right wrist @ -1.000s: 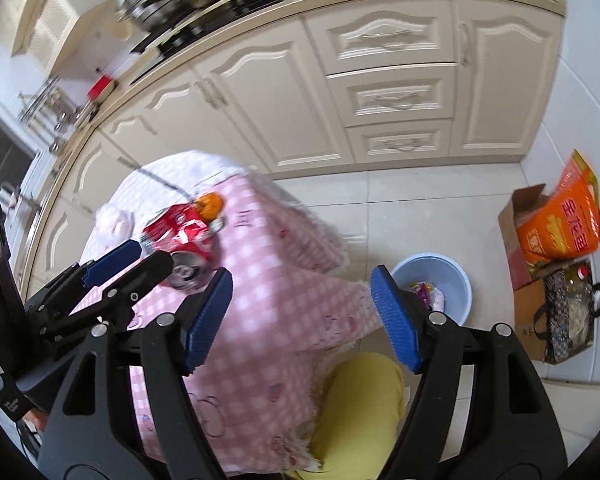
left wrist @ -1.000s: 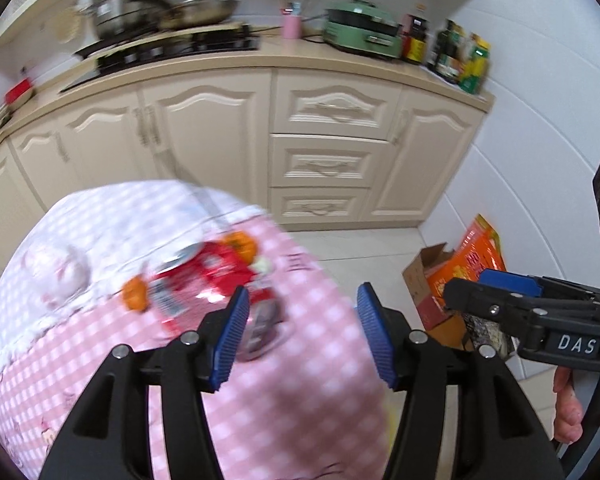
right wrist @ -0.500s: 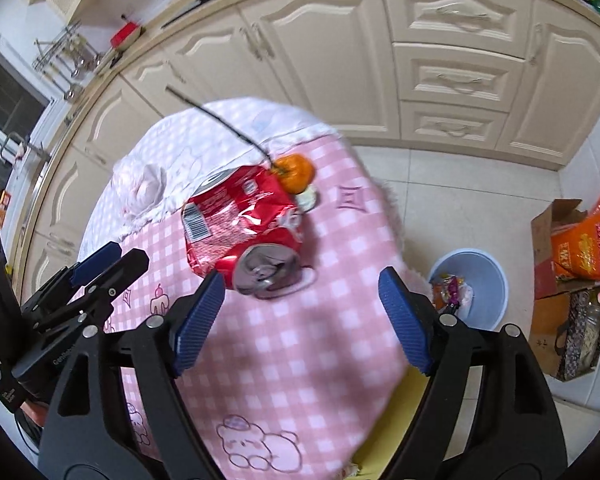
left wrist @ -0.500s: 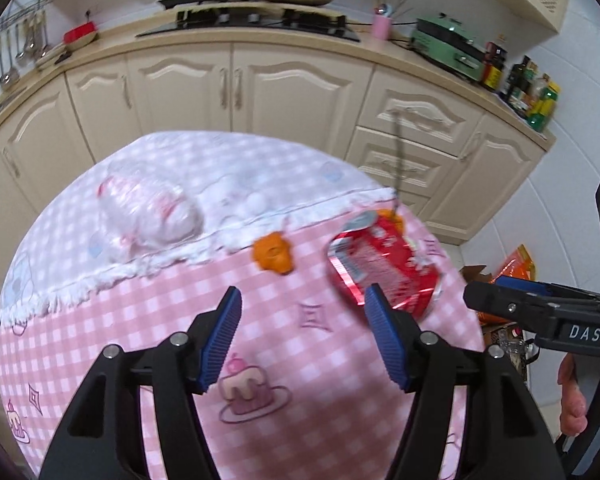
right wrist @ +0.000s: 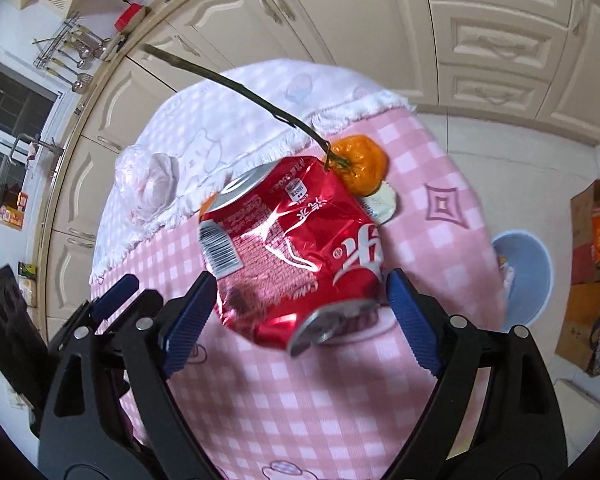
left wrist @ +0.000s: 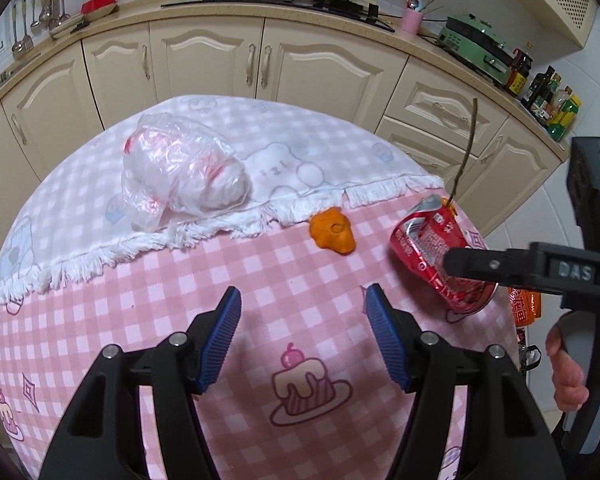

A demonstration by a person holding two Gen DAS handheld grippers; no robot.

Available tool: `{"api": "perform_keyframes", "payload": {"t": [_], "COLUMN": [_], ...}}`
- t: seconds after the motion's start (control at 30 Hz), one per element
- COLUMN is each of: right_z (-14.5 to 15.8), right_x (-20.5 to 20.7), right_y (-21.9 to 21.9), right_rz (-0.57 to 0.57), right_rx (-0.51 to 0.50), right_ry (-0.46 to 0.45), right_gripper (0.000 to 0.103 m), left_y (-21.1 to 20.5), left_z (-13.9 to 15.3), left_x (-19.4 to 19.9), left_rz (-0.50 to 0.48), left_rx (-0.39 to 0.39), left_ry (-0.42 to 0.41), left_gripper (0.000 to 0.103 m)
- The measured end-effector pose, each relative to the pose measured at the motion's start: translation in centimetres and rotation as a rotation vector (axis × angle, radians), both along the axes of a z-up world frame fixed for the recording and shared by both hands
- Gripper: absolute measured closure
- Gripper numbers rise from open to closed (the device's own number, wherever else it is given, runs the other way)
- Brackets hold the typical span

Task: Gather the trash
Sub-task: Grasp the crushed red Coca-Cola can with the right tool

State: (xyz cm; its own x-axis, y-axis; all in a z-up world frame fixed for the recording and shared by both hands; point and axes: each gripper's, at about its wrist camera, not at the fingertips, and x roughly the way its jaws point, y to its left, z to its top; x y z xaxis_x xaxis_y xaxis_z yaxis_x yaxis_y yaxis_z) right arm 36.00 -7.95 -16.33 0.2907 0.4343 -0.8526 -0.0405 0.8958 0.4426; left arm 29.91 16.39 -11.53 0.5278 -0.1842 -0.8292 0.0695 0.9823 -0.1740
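Note:
A crushed red soda can (right wrist: pixel 296 256) lies on the pink checked tablecloth (right wrist: pixel 332 400); it also shows at the right in the left wrist view (left wrist: pixel 432 244). My right gripper (right wrist: pixel 300 300) is open, its blue pads either side of the can's near end. Behind the can lies an orange peel with a long stem (right wrist: pixel 360 164) and a white scrap (right wrist: pixel 382 204). My left gripper (left wrist: pixel 302 336) is open and empty over the cloth. Ahead of it lie an orange peel piece (left wrist: pixel 332 232) and a crumpled clear plastic bag (left wrist: pixel 180 172).
A blue waste bin (right wrist: pixel 528 268) stands on the floor right of the table. A cardboard box and an orange bag (right wrist: pixel 598 236) sit by the wall. Cream kitchen cabinets (left wrist: pixel 260 64) run behind the table. A white fringed cloth (left wrist: pixel 284 168) covers the table's far half.
My right gripper has moved in until its open pads flank the red can. My left gripper has swung left and forward over the table, bringing the plastic bag into view.

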Motion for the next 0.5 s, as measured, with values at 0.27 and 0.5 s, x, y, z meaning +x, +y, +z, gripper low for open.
{"api": "perform_keyframes", "payload": {"t": [0.27,0.5], "right_z": [0.0,0.9], "right_x": [-0.1,-1.0], "right_y": [0.8,0.9], "right_rz": [0.064,0.068], "right_rx": [0.033,0.031], "right_ry": [-0.011,-0.05], "right_gripper": [0.062,0.071], "left_y": [0.1,0.7], "left_z": [-1.3,-1.5], "left_x": [0.8,1.1], "left_rz": [0.005,0.012], "left_rx": [0.011,-0.009], "left_ry": [0.023,0.033], "left_gripper": [0.039,0.039]}}
